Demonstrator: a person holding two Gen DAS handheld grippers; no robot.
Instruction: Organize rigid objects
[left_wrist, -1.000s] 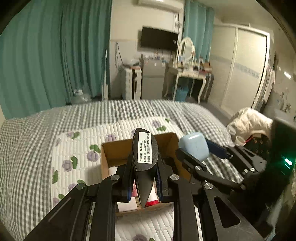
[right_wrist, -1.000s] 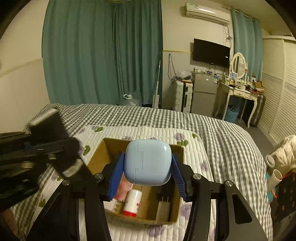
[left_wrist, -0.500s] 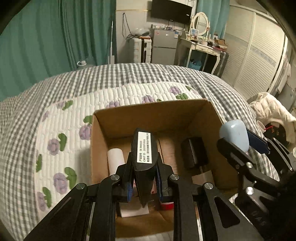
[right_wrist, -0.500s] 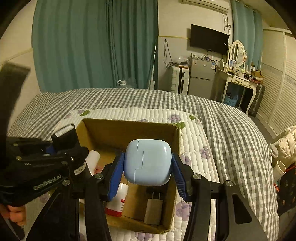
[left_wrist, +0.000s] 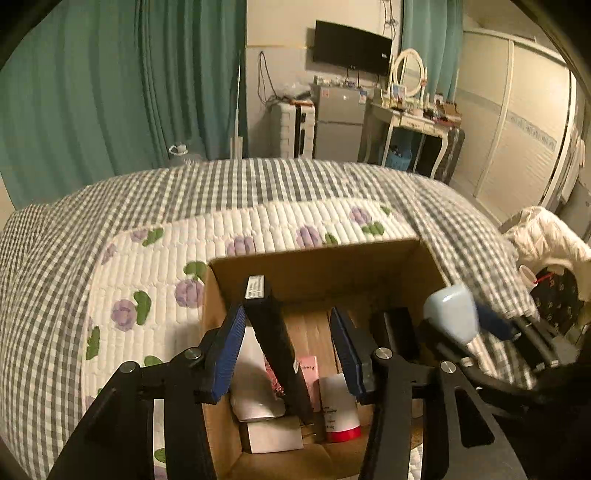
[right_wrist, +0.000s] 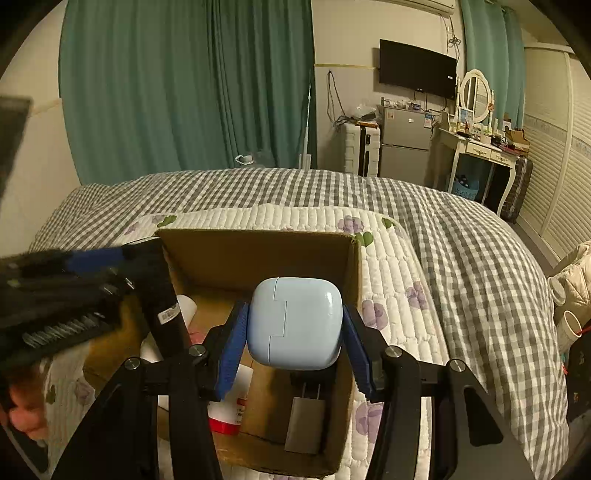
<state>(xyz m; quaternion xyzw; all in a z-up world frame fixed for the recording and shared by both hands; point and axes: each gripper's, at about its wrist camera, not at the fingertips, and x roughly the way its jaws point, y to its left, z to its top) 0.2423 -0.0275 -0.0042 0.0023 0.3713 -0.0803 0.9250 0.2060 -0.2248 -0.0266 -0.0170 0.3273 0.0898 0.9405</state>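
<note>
Your left gripper is opening over the cardboard box, releasing the black device. Your right gripper grips the blue case; lower it into the box next.

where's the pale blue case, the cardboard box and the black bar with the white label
pale blue case (right_wrist: 295, 321), right wrist view, middle of its front face
cardboard box (left_wrist: 317, 266), left wrist view, inside of its far wall
black bar (left_wrist: 273, 339), left wrist view, mid-length on its dark side

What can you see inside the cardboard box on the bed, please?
Inside the cardboard box: a white bottle with a red cap, a pink carton, a white block, a grey plug, a black block. The tools cover the rest.
</note>
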